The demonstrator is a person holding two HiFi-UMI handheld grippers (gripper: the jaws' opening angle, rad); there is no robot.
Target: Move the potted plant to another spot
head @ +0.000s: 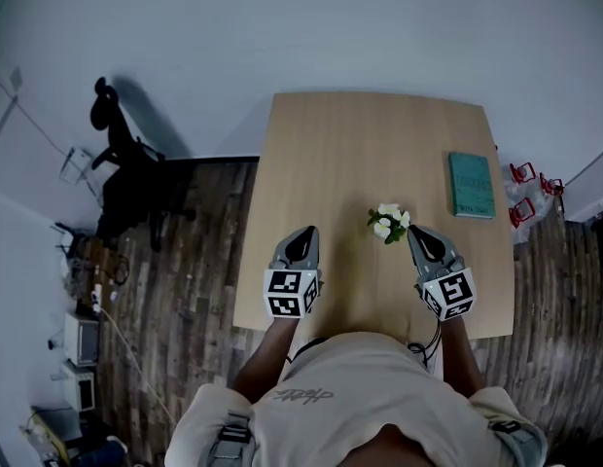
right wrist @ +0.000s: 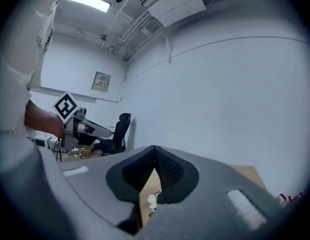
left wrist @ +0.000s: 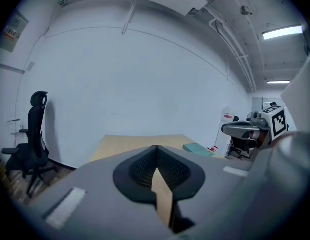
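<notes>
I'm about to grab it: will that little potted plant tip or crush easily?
Probably light: the potted plant looks smaller than the book. Possibly tippy, since its flowers spread over a pot hidden from above. They look soft and would likely crush if squeezed.

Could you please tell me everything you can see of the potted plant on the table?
The potted plant is small, with white blossoms over green leaves; from above, the foliage hides its pot. It stands on the light wooden table, in the near right part, just left of the tip of the right gripper and nearer to the person than the teal book. That gripper's jaws are shut and empty; its own view glimpses the flowers below them.
</notes>
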